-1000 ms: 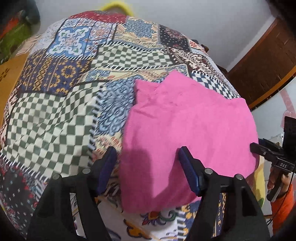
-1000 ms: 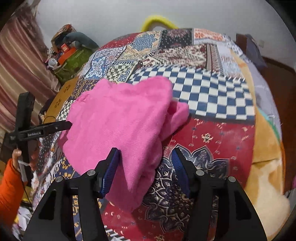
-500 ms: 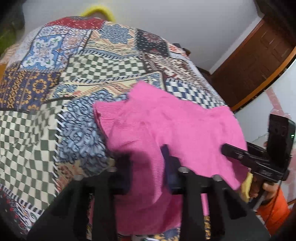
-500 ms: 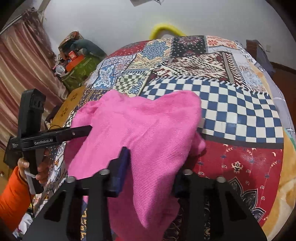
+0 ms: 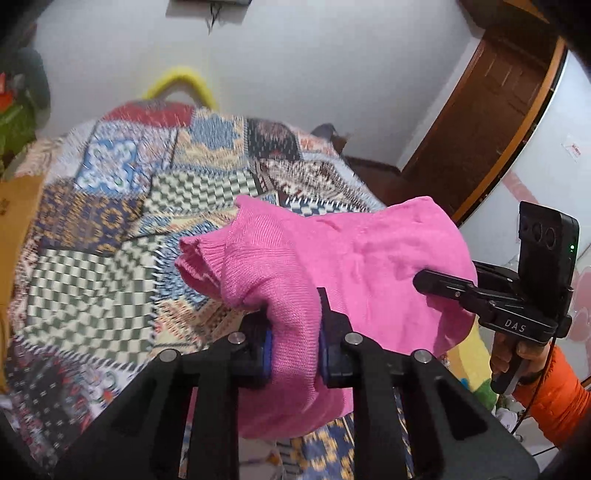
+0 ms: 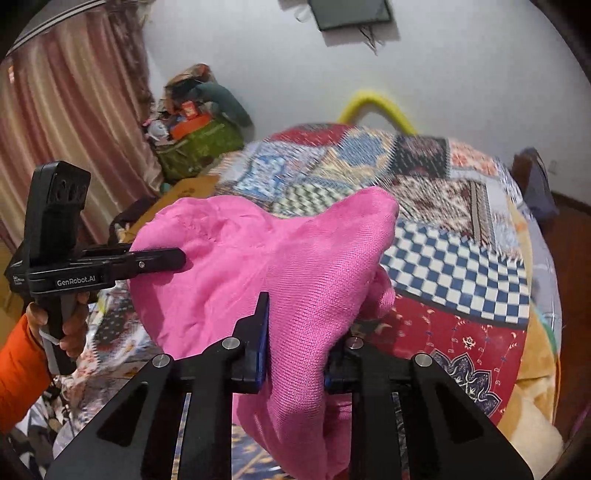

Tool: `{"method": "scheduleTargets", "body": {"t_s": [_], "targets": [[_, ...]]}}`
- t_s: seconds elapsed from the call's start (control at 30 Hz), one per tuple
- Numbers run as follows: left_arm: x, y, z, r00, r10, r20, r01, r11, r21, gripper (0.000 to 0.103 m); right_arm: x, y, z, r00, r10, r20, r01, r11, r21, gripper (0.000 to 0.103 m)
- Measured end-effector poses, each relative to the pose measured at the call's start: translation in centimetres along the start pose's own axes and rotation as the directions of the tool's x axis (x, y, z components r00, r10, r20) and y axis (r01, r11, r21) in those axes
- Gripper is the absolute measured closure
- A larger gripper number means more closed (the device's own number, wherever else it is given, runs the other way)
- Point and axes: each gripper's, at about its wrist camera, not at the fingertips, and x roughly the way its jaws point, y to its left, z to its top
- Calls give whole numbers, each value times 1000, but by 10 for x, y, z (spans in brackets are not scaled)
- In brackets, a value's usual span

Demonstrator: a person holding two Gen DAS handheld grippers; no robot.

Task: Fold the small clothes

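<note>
While the patchwork bedspread (image 5: 110, 236) stretches across the bed in checks of green, blue and red, a white wall rises behind it, and there's a yellow loop (image 5: 181, 79) peeking up at the far end. Off to one side in the right wrist view we've got pink striped curtains (image 6: 74, 122) and a green bag (image 6: 201, 142) heaped with odds and ends; the left wrist view catches a dark wooden door (image 5: 480, 122) on the other side. A dark screen (image 6: 351, 13) hangs high on the wall.

Now to the action: the pink knitted garment (image 5: 351, 258) is up off the bedspread, slung between both tools. The left hand-held gripper (image 5: 293, 332) has its jaws narrow and closing, blue pads pressed on a bunched fold of pink knit, with the ribbed hem (image 5: 199, 258) spilling out to its left. The right hand-held gripper (image 6: 295, 343) is narrow and closing too, clamped on another thick fold, cloth draping down between its arms. Each view shows the other tool out at the side, its tip against the pink cloth, gripped by a hand (image 6: 70, 325) in an orange sleeve (image 5: 554, 395).
</note>
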Motion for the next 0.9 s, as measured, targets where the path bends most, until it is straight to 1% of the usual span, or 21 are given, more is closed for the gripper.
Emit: {"method": "scheduleTargets", "body": {"t_s": [0.13, 0.27, 0.4, 0.53, 0.6, 0.67, 0.73, 0.8, 0.87, 0.9], "targets": [[-46, 3, -9, 999, 22, 48, -21, 1000, -6, 85, -18, 30, 4, 999, 43, 26, -43, 999, -22, 84], [-71, 17, -26, 998, 42, 47, -40, 998, -47, 85, -16, 51, 2, 996, 89, 13, -89, 996, -22, 84], [-77, 37, -50, 998, 68, 13, -66, 993, -95, 85, 2, 67, -10, 990, 133, -35, -133, 991, -6, 84], [-72, 57, -74, 995, 93, -21, -95, 988, -126, 85, 28, 76, -26, 983, 162, -92, -161, 987, 11, 84], [-65, 69, -88, 992, 109, -56, -116, 983, -141, 85, 47, 77, -36, 975, 180, -128, -178, 984, 34, 84], [-55, 81, -99, 989, 117, -94, -131, 980, -152, 84, 58, 80, -42, 973, 171, -155, -168, 985, 34, 84], [-41, 94, -108, 982, 122, -147, -146, 975, -166, 82, 69, 83, -47, 972, 137, -189, -136, 991, 15, 82], [-30, 109, -117, 973, 126, -195, -165, 966, -197, 77, 74, 83, -50, 970, 109, -216, -110, 994, 7, 79], [-27, 119, -123, 970, 132, -205, -178, 958, -225, 70, 72, 80, -52, 972, 77, -222, -82, 997, -13, 77], [-28, 121, -124, 970, 136, -203, -183, 955, -233, 69, 70, 79, -52, 974, 53, -221, -61, 998, -30, 72]]}}
